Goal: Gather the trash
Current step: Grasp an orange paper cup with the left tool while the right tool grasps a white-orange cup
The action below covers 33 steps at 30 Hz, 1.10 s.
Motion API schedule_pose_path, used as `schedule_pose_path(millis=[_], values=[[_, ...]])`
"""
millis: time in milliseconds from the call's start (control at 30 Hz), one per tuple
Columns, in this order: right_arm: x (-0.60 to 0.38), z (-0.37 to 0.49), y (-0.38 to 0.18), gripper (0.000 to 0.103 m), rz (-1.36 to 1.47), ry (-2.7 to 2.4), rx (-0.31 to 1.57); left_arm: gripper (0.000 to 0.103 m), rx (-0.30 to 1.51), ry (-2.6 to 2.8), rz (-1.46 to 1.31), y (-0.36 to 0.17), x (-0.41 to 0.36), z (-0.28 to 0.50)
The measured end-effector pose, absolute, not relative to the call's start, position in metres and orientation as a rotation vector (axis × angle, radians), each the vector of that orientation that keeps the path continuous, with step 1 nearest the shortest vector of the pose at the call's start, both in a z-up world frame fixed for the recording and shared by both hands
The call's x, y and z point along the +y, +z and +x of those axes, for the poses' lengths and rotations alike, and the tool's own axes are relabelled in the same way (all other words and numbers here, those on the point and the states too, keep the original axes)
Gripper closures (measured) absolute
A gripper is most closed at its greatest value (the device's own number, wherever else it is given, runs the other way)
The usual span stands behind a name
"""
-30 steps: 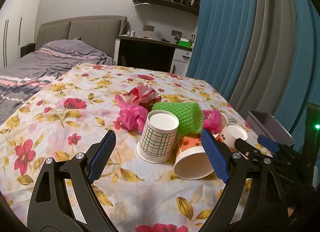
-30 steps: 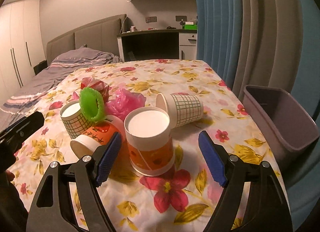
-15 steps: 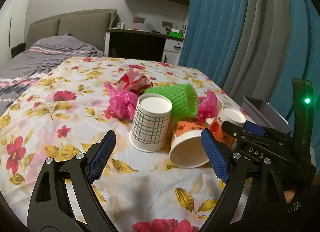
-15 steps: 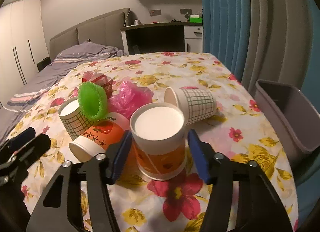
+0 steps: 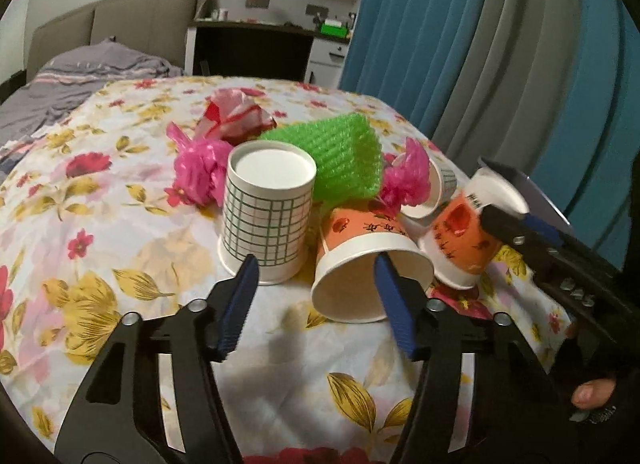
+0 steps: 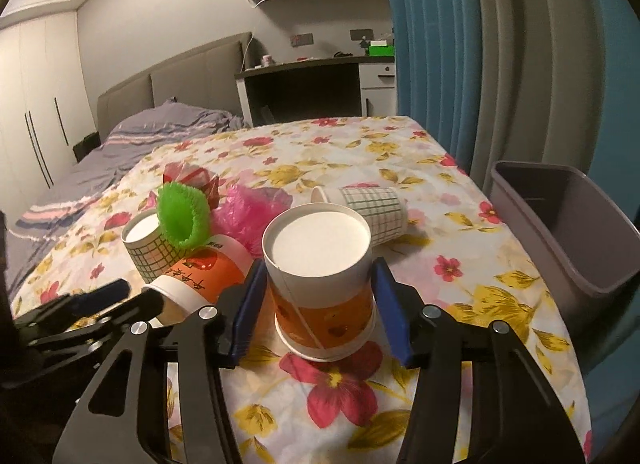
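My right gripper (image 6: 318,288) is shut on an upside-down orange paper cup (image 6: 320,264), its blue pads pressing both sides. The same cup (image 5: 460,240) shows in the left wrist view, tilted in that gripper (image 5: 516,229). My left gripper (image 5: 316,276) hangs low over the table with its jaws closing. One tip is in front of an upside-down grid cup (image 5: 268,211), the other in front of the mouth of an orange cup lying on its side (image 5: 360,248). The pads press on nothing. A green foam sleeve (image 5: 340,159) rests on the pile.
A grey bin (image 6: 560,223) stands off the table's right edge. Pink plastic bags (image 5: 200,167), a red-and-white wrapper (image 5: 236,115) and a second grid cup on its side (image 6: 372,207) lie behind. The flowered tablecloth (image 6: 340,396) covers the table. A bed and desk stand beyond.
The right jaws closed from wide open onto the upside-down orange cup. The left gripper dropped closer to the cups and its jaws narrowed.
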State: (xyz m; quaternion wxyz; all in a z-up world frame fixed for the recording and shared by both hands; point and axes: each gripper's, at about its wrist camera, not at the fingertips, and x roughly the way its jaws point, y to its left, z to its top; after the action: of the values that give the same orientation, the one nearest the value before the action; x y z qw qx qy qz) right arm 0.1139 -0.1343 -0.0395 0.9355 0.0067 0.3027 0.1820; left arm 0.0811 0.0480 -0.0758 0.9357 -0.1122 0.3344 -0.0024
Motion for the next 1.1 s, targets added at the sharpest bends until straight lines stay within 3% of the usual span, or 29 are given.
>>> schedule_pose_path(millis=[467, 1100], values=[[-0.142, 0.096, -0.03, 0.05, 0.027, 0.384, 0.598, 0.099, 0.776, -0.055, -0.289, -0.091, 0.052, 0.096], [-0.163, 0.082, -0.017, 0.05, 0.024, 0.337, 0.568, 0.101, 0.624, -0.143, -0.227, -0.046, 0.03, 0.043]])
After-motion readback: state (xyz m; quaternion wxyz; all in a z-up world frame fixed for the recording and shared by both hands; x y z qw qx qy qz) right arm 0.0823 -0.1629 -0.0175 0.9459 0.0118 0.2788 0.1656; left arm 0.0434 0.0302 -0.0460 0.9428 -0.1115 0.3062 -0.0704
